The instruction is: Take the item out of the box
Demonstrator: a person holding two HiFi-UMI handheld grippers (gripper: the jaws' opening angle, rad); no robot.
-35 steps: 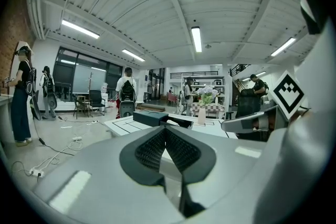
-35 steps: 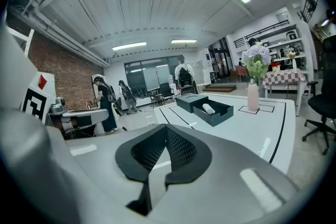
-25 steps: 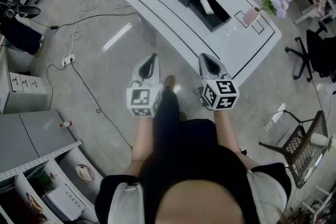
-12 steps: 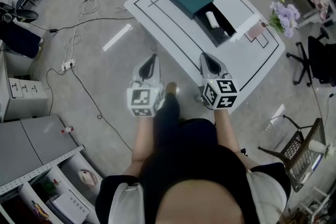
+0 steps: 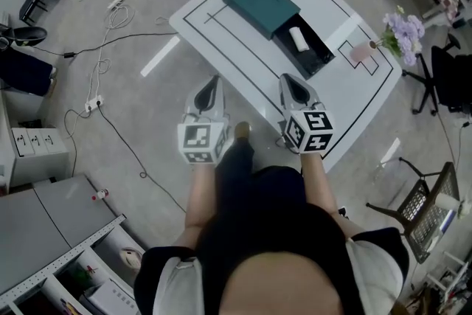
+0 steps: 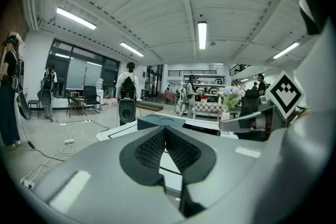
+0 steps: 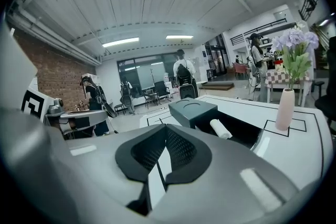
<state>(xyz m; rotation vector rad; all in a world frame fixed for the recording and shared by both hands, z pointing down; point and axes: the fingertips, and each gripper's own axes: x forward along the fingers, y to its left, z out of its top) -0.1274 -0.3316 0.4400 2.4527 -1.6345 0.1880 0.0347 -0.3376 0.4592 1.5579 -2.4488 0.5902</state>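
Observation:
A dark teal box (image 5: 259, 2) lies on the white table (image 5: 221, 33), its drawer (image 5: 313, 55) slid out to the right. A white roll (image 5: 299, 37) lies in the drawer. Both grippers hover over the floor short of the table's near edge, apart from the box. My left gripper (image 5: 215, 80) is shut and empty, and so is my right gripper (image 5: 285, 80). The right gripper view shows the shut jaws (image 7: 166, 129) low, with the box (image 7: 192, 109) and the roll (image 7: 220, 128) ahead. From the left gripper (image 6: 165, 131), the box (image 6: 160, 121) shows beyond the tips.
A pink vase (image 5: 361, 52) with purple flowers (image 5: 402, 32) stands on the table right of the drawer. Cables (image 5: 110, 18) run over the floor at left. An office chair (image 5: 446, 77) and a wire basket (image 5: 428, 210) stand at right, grey cabinets (image 5: 37, 151) at left. People stand far off.
The table and box have shifted slightly in the head view and sit a little nearer. Both grippers stay shut in the same place before the body.

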